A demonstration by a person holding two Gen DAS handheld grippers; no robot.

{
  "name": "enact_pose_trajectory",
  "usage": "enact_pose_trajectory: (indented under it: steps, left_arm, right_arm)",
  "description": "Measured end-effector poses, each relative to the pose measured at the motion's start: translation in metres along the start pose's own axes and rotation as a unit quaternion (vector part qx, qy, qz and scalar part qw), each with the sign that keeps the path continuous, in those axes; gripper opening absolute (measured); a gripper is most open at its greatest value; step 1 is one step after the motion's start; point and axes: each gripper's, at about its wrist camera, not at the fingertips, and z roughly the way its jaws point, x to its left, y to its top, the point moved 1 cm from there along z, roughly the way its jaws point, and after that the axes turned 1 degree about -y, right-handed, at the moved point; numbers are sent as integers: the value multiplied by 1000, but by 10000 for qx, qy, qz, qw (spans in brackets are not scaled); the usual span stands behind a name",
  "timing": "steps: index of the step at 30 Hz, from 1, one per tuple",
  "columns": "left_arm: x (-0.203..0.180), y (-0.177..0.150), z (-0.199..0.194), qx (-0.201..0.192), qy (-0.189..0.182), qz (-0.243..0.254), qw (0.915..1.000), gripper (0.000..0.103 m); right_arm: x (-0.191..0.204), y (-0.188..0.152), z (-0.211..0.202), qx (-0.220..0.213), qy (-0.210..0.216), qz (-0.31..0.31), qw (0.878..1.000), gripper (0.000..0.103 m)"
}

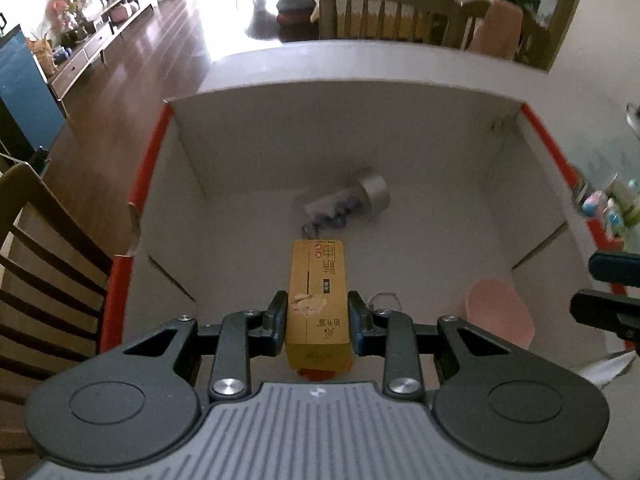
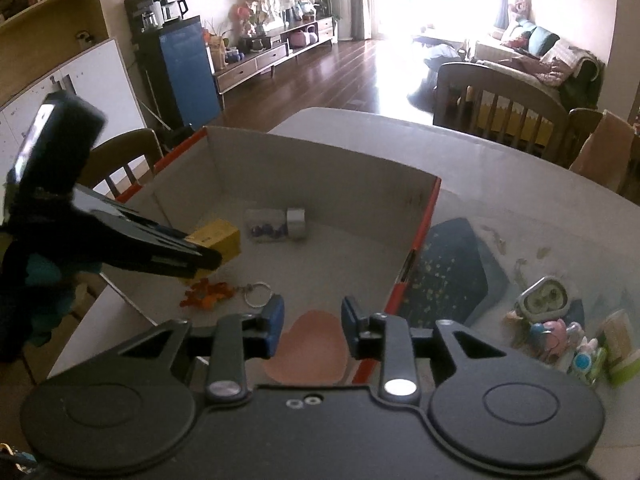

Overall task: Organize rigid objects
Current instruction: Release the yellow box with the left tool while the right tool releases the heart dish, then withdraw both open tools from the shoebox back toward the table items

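My left gripper (image 1: 317, 316) clamps the yellow carton (image 1: 318, 300) by its long side faces, low over the floor of the box (image 1: 280, 140). I judge it light, stiff cardboard that could dent, so a mid-length hold suits it. That gripper tilts steeply down into the box. My right gripper (image 2: 312, 328) holds nothing, jaws narrowly apart above the pink piece (image 2: 308, 350).

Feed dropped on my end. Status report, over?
Left gripper shut on yellow carton, over the cardboard box. Right gripper empty above pink piece. Jar, keyring lie below.
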Motion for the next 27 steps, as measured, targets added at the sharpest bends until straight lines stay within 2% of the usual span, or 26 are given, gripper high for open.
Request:
enact_pose_trajectory:
  steps: [4,10,21,27]
  left_arm:
    - [-2,-1,5,137,27,19,9999,30]
    - [0,1,-2,28,17,6,10000,30]
    - [-3,-11,-43,-360,-51,-66,9993,30]
    - [-9,-15,-68,-653,-101,-61,9978,30]
  right_arm:
    - [3,-2,0,41,80,20,10000,33]
    - [5,-4,-5,50,170,107,9998,40]
    - [10,-7,-25,-105,167,191,9996,46]
    - [9,-10,-41,-260,152,260,9992,53]
